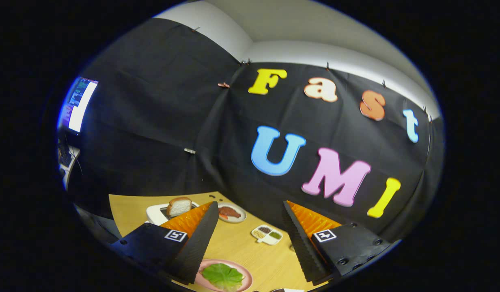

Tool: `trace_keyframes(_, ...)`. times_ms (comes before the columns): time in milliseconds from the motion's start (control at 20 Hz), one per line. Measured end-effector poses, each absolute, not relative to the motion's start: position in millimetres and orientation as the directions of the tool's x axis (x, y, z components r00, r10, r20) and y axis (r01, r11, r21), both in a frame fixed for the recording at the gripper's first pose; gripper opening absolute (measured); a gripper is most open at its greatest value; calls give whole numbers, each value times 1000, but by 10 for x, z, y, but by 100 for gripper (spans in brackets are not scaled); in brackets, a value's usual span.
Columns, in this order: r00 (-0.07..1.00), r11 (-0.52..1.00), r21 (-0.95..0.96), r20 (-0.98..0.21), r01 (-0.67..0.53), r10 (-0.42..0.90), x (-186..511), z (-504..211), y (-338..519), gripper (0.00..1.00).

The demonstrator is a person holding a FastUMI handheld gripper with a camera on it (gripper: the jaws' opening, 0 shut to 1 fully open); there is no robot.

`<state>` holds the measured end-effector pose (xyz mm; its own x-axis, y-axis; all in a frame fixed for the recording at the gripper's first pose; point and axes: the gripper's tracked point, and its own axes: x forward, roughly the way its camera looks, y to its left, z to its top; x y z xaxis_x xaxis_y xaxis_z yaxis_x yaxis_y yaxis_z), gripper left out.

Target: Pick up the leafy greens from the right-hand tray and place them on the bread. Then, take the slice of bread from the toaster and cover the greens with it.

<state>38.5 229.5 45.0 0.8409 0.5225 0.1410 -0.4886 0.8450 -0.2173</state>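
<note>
We judge the task barely begun. The flat green leafy greens lie on a round pink tray at the bottom centre of the frame, and the pale slice of bread stands in the slot of a white toaster at lower left — neither has been lifted. The gripper holds nothing; its fingers stand wide apart, raised above the light wooden table. The greens sit low between the fingers, close beside the left one, which overlaps the tray's edge in the picture. Beyond the left fingertip lies a small white plate with a reddish-brown food — we cannot tell whether this is the bread to be topped. Further right rests a white divided dish of condiments.
</note>
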Motion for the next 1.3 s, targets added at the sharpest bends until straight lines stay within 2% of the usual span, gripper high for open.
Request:
trace_keyframes(150,831,834,-229,137,-503,539,333,639,2613,97)
trace_keyframes(400,814,807,-165,36,-567,579,433,566,3253,97)
trace_keyframes(700,780,783,-44,-143,-620,610,626,77,3972,97)
trace_keyframes(1300,705,785,39,-415,-618,576,1183,-992,5025,95)
